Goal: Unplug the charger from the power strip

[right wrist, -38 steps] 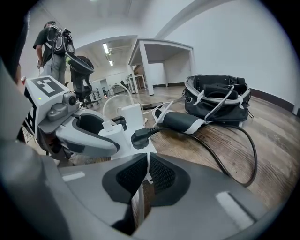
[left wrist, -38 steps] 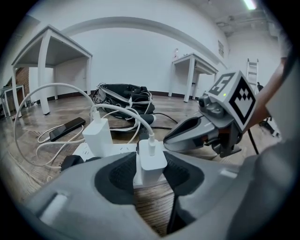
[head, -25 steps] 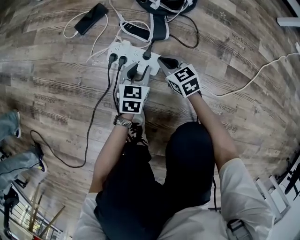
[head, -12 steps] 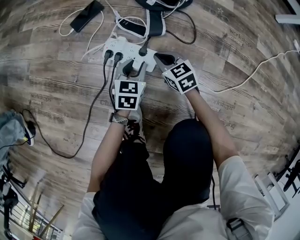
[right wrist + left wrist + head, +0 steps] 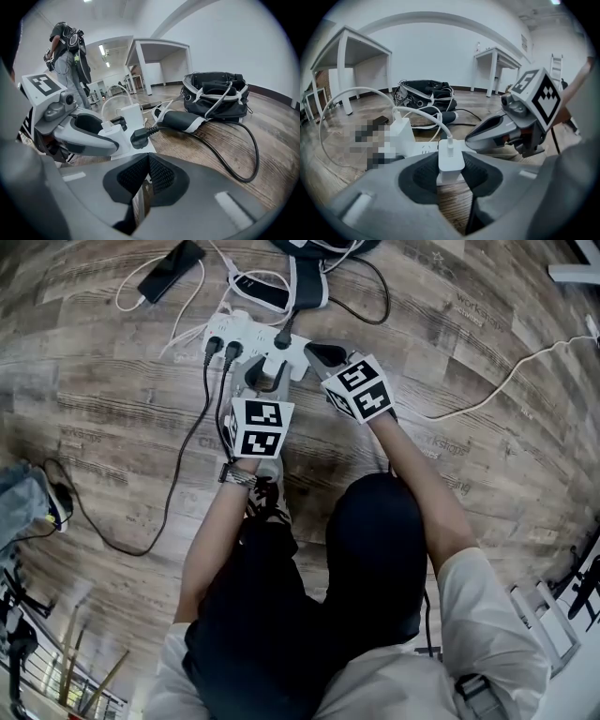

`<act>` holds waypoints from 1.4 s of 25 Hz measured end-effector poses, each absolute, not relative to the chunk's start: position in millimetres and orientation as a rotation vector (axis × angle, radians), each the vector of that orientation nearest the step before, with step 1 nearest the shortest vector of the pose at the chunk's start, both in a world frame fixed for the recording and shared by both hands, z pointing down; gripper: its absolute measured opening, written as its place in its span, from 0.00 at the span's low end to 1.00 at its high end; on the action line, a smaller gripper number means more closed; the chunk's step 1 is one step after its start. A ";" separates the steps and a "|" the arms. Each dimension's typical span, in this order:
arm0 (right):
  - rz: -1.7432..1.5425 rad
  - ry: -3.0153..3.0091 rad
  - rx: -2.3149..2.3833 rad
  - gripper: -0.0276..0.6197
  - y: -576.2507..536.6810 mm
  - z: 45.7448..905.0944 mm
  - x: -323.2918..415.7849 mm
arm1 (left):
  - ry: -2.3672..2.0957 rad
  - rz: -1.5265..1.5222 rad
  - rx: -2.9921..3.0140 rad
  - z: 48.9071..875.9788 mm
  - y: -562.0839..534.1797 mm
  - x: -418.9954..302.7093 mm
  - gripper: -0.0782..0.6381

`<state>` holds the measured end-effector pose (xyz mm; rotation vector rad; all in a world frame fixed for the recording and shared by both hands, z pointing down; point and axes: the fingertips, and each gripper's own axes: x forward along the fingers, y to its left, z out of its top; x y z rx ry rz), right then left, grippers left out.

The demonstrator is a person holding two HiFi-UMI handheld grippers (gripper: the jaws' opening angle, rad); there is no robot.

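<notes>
1. Compared with a second ago, the power strip point(image 5: 253, 337) sits farther up the head view. Both grippers keep their places on it. The bystander's jeans point(image 5: 23, 502) at the left edge have mostly slid out of frame.
2. The left gripper point(image 5: 267, 376) has its fingers point(image 5: 422, 176) narrowed onto the charger point(image 5: 451, 161), with dark ribbed pads pressing both flanks. The charger still stands on the strip, right of two black plugs point(image 5: 222, 350).
3. The right gripper point(image 5: 317, 352) has its fingers closed pad to pad at the strip's right end.
4. The charger is a smooth white plastic block with rounded corners. A white cable point(image 5: 426, 115) enters its top and arcs away to the left. The strip is glossy white and lies on a floor point(image 5: 112, 409) of wood-grain planks.
5. Each gripper's cube carries black-and-white square markers. Faint print on the floorboards is too small to read.
</notes>
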<state>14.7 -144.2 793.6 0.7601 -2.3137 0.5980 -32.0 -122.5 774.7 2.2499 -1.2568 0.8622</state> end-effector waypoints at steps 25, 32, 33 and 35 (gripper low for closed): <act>0.583 -2.329 0.750 0.05 -142.5 792.8 13.2 | -1.255 0.890 2.254 774.4 -121.4 -34.0 0.30; 0.586 -2.328 0.757 0.05 -143.1 793.6 13.3 | -1.221 0.666 2.171 774.2 -123.1 -39.2 0.31; 0.586 -2.326 0.759 0.05 -143.4 793.5 13.4 | -1.220 0.661 2.169 773.9 -123.2 -39.3 0.31; 0.588 -2.323 0.760 0.05 -143.2 793.1 13.3 | -1.221 0.675 2.174 773.6 -122.9 -39.3 0.31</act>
